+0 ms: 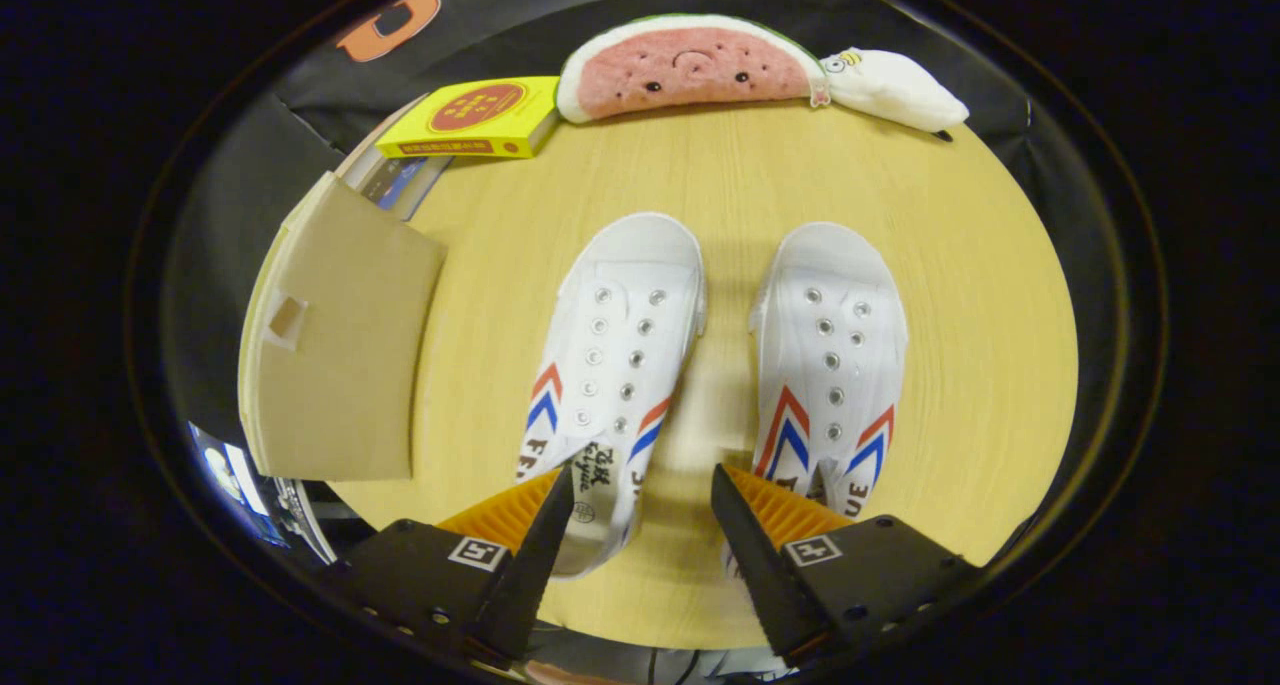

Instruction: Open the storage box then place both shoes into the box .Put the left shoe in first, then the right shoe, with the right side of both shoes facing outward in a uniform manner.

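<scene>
Two white shoes on round wooden table [960, 295], side by side, toes pointing away: left shoe [615, 355], right shoe [830, 355], each with red-and-blue chevrons. One gripper [640, 495] above heel ends, fingers apart, clamping nothing; heel of left shoe between them, right shoe under the right finger. One cardboard storage box [335, 365] left of shoes, lid closed. Beyond shoes at far edge: one yellow box [475, 120], one watermelon plush [690, 65], one white plush [895, 90].
</scene>
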